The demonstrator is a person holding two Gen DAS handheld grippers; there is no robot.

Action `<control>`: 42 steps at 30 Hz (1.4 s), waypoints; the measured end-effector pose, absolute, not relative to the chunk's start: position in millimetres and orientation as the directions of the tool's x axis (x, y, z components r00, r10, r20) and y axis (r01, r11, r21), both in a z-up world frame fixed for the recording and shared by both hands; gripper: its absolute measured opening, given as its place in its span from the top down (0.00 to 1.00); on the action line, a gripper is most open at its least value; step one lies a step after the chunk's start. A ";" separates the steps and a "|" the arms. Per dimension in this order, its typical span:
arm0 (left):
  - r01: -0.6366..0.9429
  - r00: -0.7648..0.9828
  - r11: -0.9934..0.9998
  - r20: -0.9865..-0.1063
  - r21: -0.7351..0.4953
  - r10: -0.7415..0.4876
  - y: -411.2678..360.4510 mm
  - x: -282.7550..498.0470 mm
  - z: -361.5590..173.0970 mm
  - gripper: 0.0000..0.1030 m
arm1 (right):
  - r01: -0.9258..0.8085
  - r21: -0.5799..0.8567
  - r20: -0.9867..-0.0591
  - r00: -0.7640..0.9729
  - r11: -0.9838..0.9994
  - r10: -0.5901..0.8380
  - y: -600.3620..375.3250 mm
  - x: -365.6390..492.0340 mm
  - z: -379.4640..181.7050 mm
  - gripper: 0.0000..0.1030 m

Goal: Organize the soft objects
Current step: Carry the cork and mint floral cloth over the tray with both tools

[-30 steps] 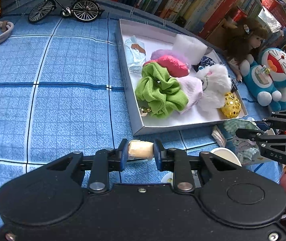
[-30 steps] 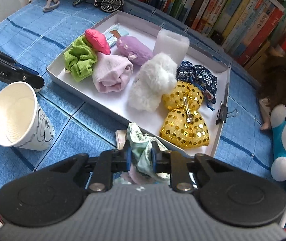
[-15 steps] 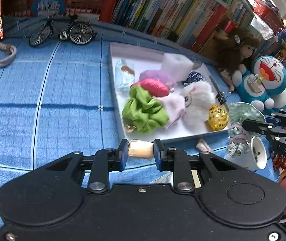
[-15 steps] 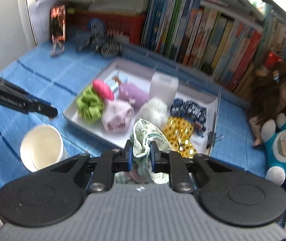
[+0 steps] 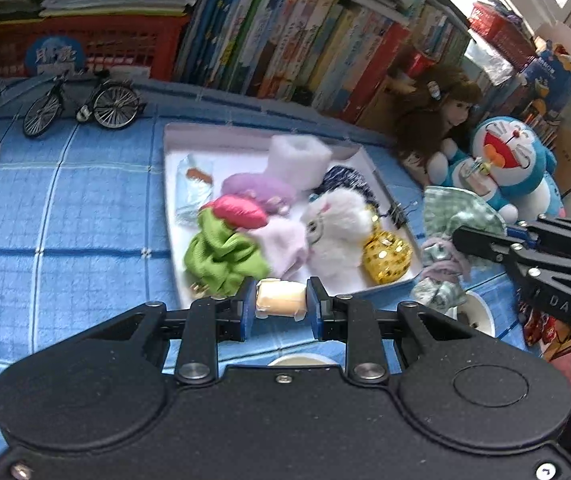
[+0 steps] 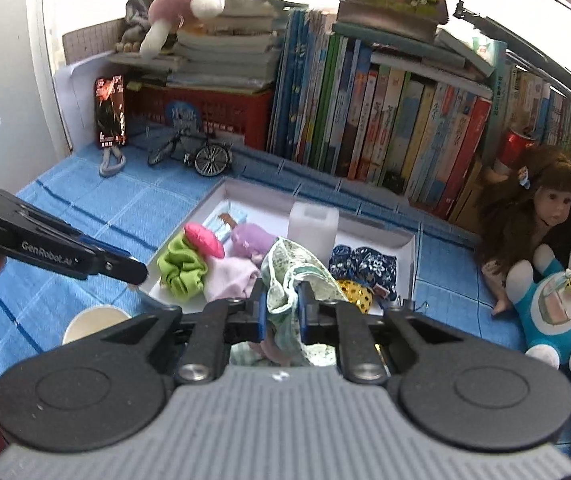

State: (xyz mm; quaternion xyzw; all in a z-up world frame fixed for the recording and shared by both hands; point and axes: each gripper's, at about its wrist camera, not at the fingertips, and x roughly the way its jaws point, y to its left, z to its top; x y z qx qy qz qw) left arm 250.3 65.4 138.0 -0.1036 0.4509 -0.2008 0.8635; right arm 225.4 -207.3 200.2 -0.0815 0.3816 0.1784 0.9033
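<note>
Left gripper [image 5: 281, 307] clenched on a small cream, soft cylindrical piece [image 5: 280, 301], pads pressing both ends; held above the blue checked cloth [image 5: 85, 216], just in front of the shallow white cardboard tray [image 5: 173, 240].

Right gripper [image 6: 282, 312] clamped on a bunched green floral fabric item with pink lining [image 6: 291, 276], which hangs clear of the surface near the tray's front edge.

Tray contents: lime-green scrunchie [image 5: 223, 258], pink satin pad [image 5: 239, 210], pale pink knit [image 5: 287, 242], white fluffy toy [image 5: 337, 224], gold sequinned pouch [image 5: 385, 256], navy floral cloth [image 6: 363, 266].

White paper cup [image 6: 93, 320] stands on the cloth below the left gripper.
</note>
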 end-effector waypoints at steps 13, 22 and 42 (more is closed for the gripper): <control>0.276 0.565 0.907 -0.710 -0.317 -0.420 33.5 270.9 153.0 0.76 | -0.359 0.015 -0.674 0.686 0.933 0.274 -207.2 236.0 204.7 0.82; 0.253 0.588 0.932 -0.723 -0.261 -0.363 15.5 296.1 149.8 0.76 | -0.343 0.023 -0.673 0.689 0.939 0.268 -204.0 256.7 201.0 0.82; 0.191 0.602 0.941 -0.723 -0.281 -0.338 9.2 371.7 138.8 0.76 | -0.265 0.048 -0.655 0.720 0.963 0.230 -193.6 334.4 185.8 0.82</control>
